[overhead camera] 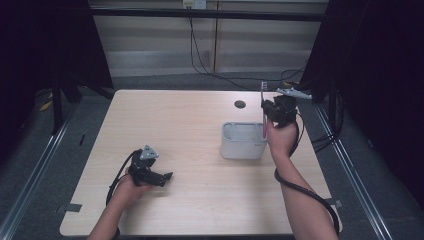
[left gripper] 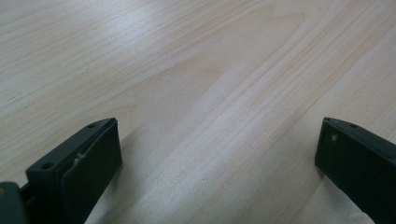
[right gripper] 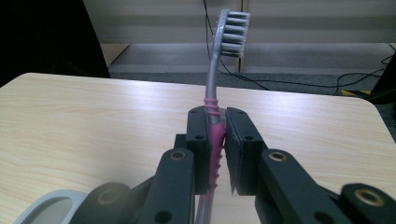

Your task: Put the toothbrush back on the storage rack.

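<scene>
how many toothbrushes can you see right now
1. The toothbrush stands upright, head up, clamped in the right gripper above the grey holder. The holder's compartments are only partly visible, so another could be hidden inside.

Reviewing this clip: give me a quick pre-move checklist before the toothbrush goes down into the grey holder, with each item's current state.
1. Right gripper shut on the pink-and-grey toothbrush: ok.
2. Toothbrush roughly upright, bristle head up: ok.
3. Handle's lower end over a slot of the pale grey plastic holder: cannot tell.
4. Holder upright on the light wooden table: ok.
5. Left gripper open, apart from the holder: ok.
6. Holder slots empty: cannot tell.
</scene>
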Demonstrator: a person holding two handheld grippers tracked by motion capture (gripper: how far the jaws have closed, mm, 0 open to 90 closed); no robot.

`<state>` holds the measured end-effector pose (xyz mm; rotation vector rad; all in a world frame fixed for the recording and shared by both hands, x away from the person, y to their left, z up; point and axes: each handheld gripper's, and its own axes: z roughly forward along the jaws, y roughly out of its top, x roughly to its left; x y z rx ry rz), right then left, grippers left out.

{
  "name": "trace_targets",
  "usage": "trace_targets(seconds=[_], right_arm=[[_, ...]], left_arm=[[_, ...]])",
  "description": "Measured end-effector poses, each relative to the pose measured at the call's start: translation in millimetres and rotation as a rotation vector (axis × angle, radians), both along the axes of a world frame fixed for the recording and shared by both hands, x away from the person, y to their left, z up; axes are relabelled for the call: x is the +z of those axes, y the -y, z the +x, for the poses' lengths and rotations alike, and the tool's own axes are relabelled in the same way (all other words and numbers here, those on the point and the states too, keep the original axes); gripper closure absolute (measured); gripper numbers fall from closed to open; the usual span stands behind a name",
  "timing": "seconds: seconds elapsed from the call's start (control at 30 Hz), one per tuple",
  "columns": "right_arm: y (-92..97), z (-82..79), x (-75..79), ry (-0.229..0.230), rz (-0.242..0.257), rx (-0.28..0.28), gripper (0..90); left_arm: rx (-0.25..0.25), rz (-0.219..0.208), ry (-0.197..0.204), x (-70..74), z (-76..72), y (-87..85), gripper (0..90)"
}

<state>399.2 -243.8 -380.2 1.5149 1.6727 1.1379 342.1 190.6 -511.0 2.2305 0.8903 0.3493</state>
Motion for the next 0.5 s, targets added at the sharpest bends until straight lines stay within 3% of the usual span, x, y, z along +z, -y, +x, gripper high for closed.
trace_targets(seconds=[0.5], right_arm=[[0.6,-9.1,-13.3,-0.017,-0.001,0.017,80.4]], left_arm=[[-0.003,-0.003,-0.001,-0.1,0.3,0.0,0.1]])
